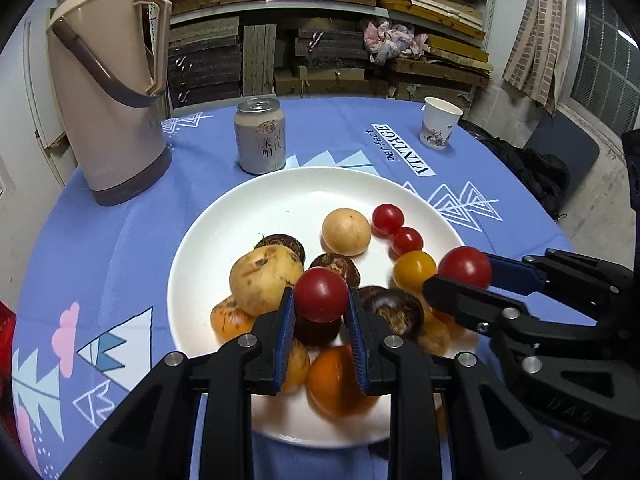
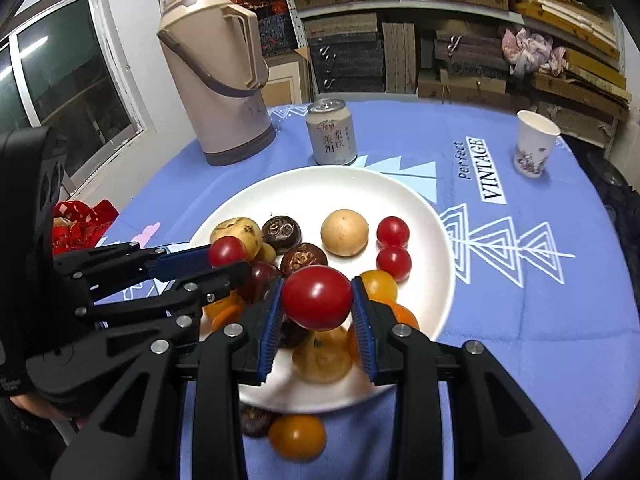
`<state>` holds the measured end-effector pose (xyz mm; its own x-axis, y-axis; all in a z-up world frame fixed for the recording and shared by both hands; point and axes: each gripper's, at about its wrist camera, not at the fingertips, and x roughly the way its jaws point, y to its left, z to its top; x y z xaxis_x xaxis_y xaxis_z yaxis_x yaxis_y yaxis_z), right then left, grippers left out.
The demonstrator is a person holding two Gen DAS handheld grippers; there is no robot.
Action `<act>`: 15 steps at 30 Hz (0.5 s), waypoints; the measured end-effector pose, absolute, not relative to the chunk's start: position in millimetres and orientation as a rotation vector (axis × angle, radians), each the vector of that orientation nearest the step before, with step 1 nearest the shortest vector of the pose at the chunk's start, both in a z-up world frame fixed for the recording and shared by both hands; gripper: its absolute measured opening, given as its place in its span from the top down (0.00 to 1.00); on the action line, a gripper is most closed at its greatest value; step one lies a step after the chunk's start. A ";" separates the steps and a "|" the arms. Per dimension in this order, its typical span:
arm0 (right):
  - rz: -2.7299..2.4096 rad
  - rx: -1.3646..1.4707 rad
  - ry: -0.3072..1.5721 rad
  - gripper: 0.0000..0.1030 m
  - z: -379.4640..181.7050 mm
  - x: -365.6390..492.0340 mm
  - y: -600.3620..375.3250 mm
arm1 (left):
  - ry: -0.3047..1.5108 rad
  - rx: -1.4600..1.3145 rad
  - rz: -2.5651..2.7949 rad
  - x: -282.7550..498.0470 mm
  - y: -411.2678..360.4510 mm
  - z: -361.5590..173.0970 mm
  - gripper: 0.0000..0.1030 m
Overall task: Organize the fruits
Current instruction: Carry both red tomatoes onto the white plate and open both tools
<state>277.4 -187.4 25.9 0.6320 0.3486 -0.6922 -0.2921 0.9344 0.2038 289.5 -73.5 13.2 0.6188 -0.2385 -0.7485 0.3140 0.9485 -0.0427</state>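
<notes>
A white plate (image 1: 224, 240) (image 2: 432, 232) on the blue tablecloth holds mixed fruit: red cherry tomatoes (image 1: 388, 219), a yellow tomato (image 1: 414, 271), a pale round fruit (image 1: 346, 231), dark brown ones (image 1: 394, 310) and orange ones (image 1: 340, 380). My left gripper (image 1: 320, 304) is shut on a red cherry tomato (image 1: 321, 294) above the plate's near half. My right gripper (image 2: 316, 308) is shut on another red cherry tomato (image 2: 317, 297), just to the right of the left one. Each gripper shows in the other's view: the right gripper (image 1: 460, 280) and the left gripper (image 2: 228, 258).
A beige thermos (image 1: 108, 92) (image 2: 216, 76) stands at the back left, a drink can (image 1: 260, 136) (image 2: 331, 133) behind the plate, a paper cup (image 1: 438, 122) (image 2: 534, 144) at the back right. An orange tomato (image 2: 297, 436) and a dark fruit (image 2: 256, 420) lie off the plate's near rim. Red packaging (image 2: 78, 224) lies at left.
</notes>
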 end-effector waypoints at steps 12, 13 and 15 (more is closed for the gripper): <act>0.340 0.125 0.833 0.55 10.5 307.7 -191.7 | 0.881 0.083 -0.276 309.5 -70.5 3.6 0.74; 0.335 0.129 0.837 0.52 9.9 307.6 -192.7 | 0.888 0.083 -0.272 309.2 -69.1 3.4 0.74; 0.337 0.147 0.839 0.46 10.0 305.1 -196.3 | 0.881 0.082 -0.254 306.0 -65.4 6.0 0.66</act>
<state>305.1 -196.3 10.0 0.6189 0.3489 -0.7038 -0.2340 0.9371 0.2589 306.0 -65.4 6.0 0.6086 -0.1863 -0.7713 0.2533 0.9668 -0.0337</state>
